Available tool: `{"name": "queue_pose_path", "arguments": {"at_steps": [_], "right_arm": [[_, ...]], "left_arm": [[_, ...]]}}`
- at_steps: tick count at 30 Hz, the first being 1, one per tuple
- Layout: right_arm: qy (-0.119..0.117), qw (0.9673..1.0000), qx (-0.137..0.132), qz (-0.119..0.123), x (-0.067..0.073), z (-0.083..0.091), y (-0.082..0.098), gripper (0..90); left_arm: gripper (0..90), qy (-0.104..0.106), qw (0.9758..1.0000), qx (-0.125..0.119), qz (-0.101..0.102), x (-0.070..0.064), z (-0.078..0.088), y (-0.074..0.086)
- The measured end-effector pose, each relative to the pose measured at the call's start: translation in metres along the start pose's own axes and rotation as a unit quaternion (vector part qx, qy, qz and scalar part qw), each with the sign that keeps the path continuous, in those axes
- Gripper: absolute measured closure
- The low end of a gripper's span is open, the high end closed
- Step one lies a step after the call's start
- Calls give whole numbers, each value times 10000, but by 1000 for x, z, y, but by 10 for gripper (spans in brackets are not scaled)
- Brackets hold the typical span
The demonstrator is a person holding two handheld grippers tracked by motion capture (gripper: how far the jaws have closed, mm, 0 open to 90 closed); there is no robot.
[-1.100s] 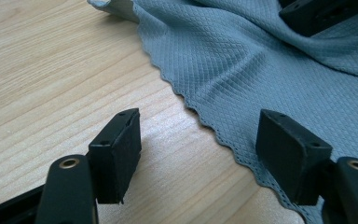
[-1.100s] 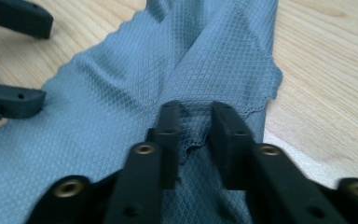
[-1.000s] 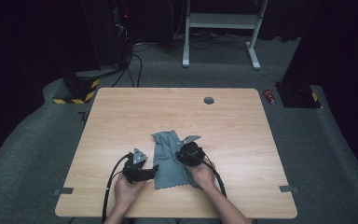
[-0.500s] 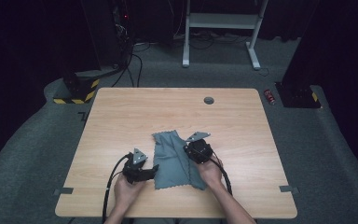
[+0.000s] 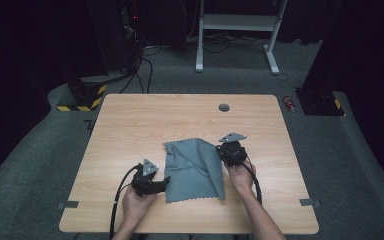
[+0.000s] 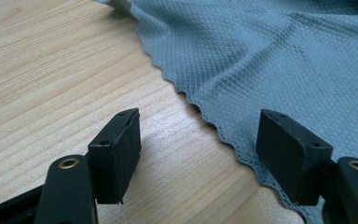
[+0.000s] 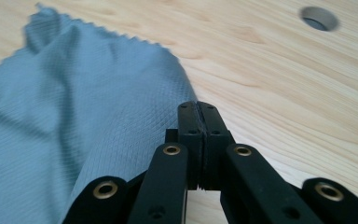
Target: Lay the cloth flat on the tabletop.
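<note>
Grey cloth on wooden table, near front edge, approx centre. Microfibre w/ fine diamond weave, pinked zigzag edges. Spread mostly flat, a few soft wrinkles, roughly rectangular, slightly skewed. Its right upper edge is pinched in the right hand-held gripper, jaws closed on the fabric, cloth lifted a bit there. Left edge lies flat betw. the spread jaws of the left hand-held gripper, one jaw over cloth, other over bare wood.
</note>
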State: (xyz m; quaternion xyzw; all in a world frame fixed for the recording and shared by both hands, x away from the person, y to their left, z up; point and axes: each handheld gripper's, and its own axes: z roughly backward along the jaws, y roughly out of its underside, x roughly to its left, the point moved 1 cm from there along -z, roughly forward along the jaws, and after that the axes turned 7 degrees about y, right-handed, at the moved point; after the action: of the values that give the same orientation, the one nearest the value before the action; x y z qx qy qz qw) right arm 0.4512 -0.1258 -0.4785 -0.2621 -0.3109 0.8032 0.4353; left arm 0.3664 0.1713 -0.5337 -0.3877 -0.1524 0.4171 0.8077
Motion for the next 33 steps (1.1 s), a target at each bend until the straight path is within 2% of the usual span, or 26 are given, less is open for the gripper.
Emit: {"name": "queue_pose_path", "arguments": {"at_steps": [4,7,10,14,16,18,20,24,25,27,28,31,33], "right_arm": [[159,9995,158,-210,-13,-8,5,890],[223,9987,407,-192,-14,-19,9,859],[58,9984,441,-336,-13,-23,10,788],[85,9981,454,-416,-11,-27,10,704],[90,9974,562,-446,-13,-33,12,736],[-4,9964,714,-447,-14,-39,15,844],[-27,9965,733,-411,-14,-40,16,898],[-49,9968,708,-368,-12,-39,15,897],[-10,9972,651,-359,-12,-38,14,875],[108,9974,546,-448,-13,-37,13,758],[146,9971,538,-509,-14,-38,13,732],[95,9965,672,-492,-16,-44,16,749],[34,9963,704,-490,-17,-43,16,829]], "left_arm": [[313,0,10000,1,-1,0,0,0],[313,-1,10000,1,0,0,0,0],[313,-3,10000,-1,-1,0,0,0],[313,-2,10000,0,-3,0,0,0],[313,-3,10000,0,-3,0,0,0],[312,-3,10000,1,-1,0,0,0],[312,-4,10000,0,-3,0,0,0],[312,-4,10000,0,-2,0,0,0],[312,-4,10000,0,-1,0,0,0],[312,-4,10000,1,-1,0,0,0],[312,-4,10000,1,-2,0,0,0],[311,-2,10000,-7,25,0,0,0],[311,-3,10000,-4,22,0,0,0]]}}
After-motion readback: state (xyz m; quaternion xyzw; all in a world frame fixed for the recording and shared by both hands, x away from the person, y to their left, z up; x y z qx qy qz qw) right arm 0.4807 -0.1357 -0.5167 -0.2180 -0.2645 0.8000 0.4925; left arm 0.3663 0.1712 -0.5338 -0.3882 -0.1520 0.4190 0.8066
